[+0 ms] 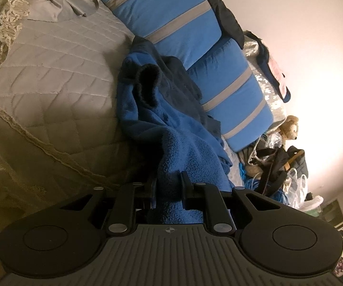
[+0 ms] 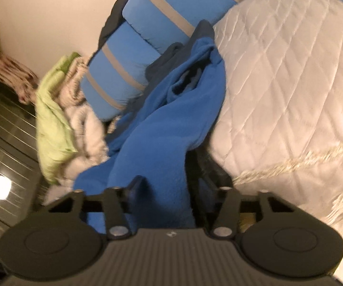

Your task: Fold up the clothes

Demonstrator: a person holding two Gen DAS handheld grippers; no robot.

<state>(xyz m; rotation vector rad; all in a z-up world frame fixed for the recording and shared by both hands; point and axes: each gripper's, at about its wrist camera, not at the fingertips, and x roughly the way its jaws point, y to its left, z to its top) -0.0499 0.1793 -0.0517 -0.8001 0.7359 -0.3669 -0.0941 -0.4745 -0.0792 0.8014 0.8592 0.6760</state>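
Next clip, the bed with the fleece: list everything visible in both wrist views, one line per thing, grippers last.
fleece garment: one, blue with a dark lining, crumpled between quilt and cushions, reaching into both grippers
quilt: one, pale grey, diamond-stitched with a lace edge, covering the bed
cushions: two, blue with grey stripes, against the wall
dark cloth: one, black or navy, behind the cushions
soft toy: one, tan, by the wall
green cloth: one, light green, on a whitish heap, blurred
bags and cords: several, dark, blue and clear, count unclear
left gripper: black, shut on the fleece
right gripper: black, fleece between its jaws, grip unclear
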